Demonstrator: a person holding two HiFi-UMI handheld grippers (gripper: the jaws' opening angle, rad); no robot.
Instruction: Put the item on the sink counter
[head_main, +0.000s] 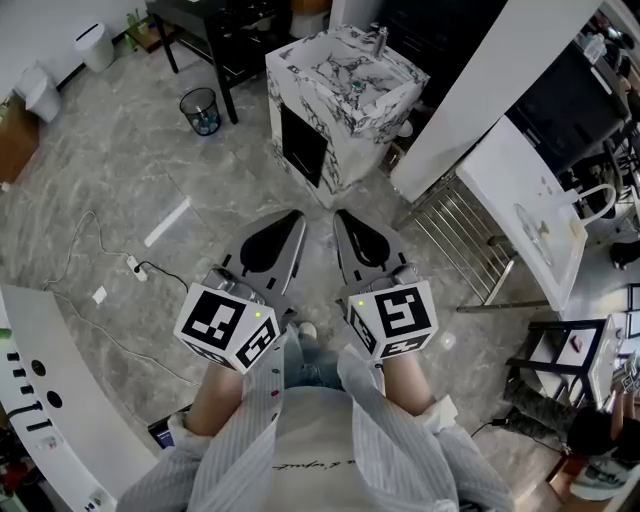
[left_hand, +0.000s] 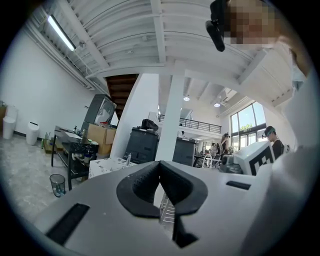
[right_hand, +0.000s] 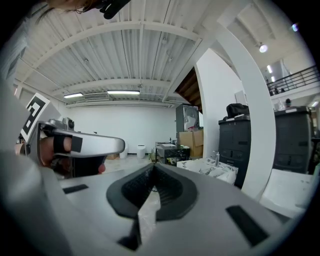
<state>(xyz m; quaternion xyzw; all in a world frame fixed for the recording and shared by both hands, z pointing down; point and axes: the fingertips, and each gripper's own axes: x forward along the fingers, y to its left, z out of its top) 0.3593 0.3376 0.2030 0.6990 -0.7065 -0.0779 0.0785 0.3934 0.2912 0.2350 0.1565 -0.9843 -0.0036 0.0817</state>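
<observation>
The sink counter (head_main: 345, 80) is a white marbled block with a basin and a faucet (head_main: 381, 40), standing on the floor ahead of me. It also appears low in the left gripper view as the sink counter (left_hand: 107, 166), and in the right gripper view as the sink counter (right_hand: 210, 169). My left gripper (head_main: 297, 214) and right gripper (head_main: 340, 214) are held side by side, level, pointing towards it from some way off. The left gripper (left_hand: 160, 164) has its jaws shut with nothing between them. The right gripper (right_hand: 152, 167) is likewise shut and empty. No item is held.
A black mesh waste bin (head_main: 201, 110) stands left of the sink counter beside a black table (head_main: 230, 30). A white pillar (head_main: 480, 90), a metal rack (head_main: 465, 235) and a white table (head_main: 520, 190) lie to the right. Cables (head_main: 130, 265) trail on the floor at left.
</observation>
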